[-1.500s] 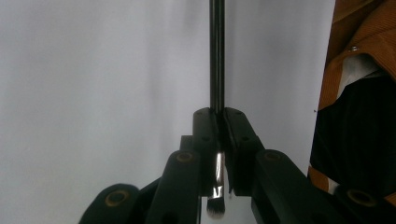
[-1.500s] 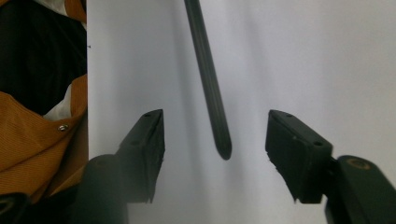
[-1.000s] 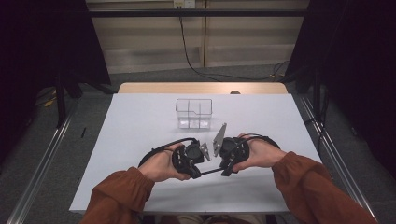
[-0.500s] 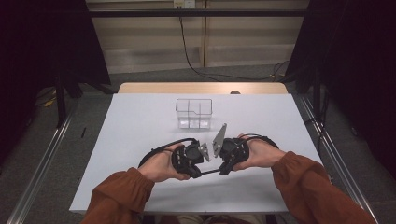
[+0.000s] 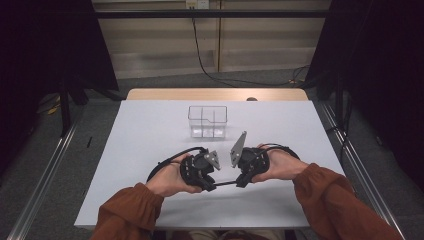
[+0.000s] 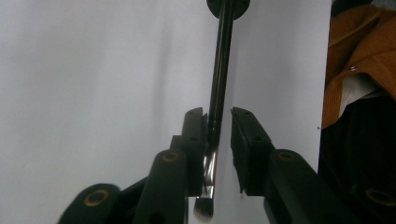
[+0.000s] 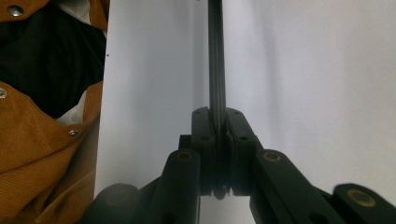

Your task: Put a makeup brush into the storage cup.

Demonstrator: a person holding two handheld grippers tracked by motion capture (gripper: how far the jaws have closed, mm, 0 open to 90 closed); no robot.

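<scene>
High view: the left gripper (image 5: pixel 214 176) and right gripper (image 5: pixel 237 176) face each other low over the white table (image 5: pixel 150 130), a thin black makeup brush (image 5: pixel 226 183) bridging them; a clear divided box (image 5: pixel 207 120) sits well beyond.

Left gripper view: jaws have just been opening, and the brush (image 6: pixel 219 84) leans on one pad, clear of the other.

Right gripper view: jaws clamped tight on the brush handle (image 7: pixel 216 70), which runs straight out ahead.

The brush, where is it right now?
In the high view, the brush hangs level above the near middle of the white table, between the left gripper and the right gripper, which clamps its handle.
</scene>
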